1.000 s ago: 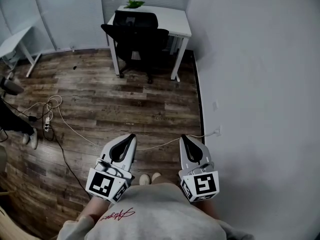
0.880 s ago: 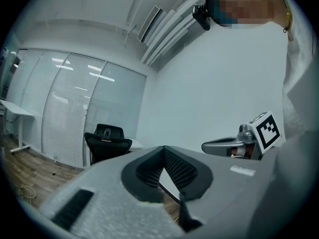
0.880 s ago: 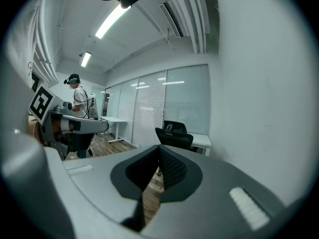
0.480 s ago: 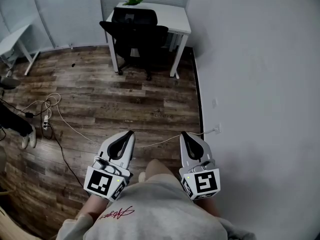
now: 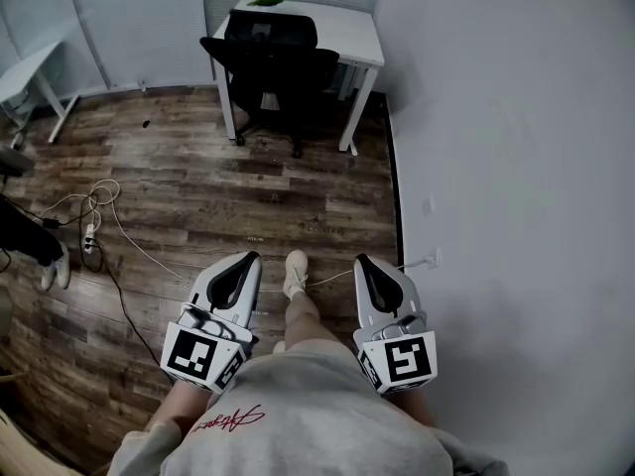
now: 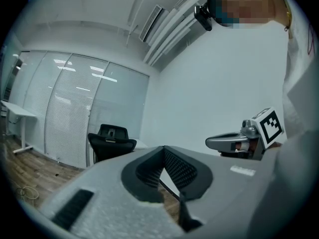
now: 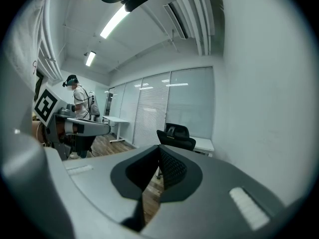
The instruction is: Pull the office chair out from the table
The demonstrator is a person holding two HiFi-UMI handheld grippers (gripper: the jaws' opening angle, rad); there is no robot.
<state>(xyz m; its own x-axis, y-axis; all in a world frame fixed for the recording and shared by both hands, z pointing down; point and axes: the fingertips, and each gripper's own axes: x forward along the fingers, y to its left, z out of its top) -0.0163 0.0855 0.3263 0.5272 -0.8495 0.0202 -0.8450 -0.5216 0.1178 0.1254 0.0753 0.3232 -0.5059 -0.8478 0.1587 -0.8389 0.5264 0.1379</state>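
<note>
I'm stepping forward, left gripper and right gripper both closed empty, nearing the office chair tucked under its table.

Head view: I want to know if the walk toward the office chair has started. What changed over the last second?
The person's shoe has swung forward between the grippers, a step toward the office chair. The left gripper and right gripper edged forward with it. Nothing was gripped or released: both stay shut and empty, and the chair stays at the white table, well ahead of the grippers.
</note>
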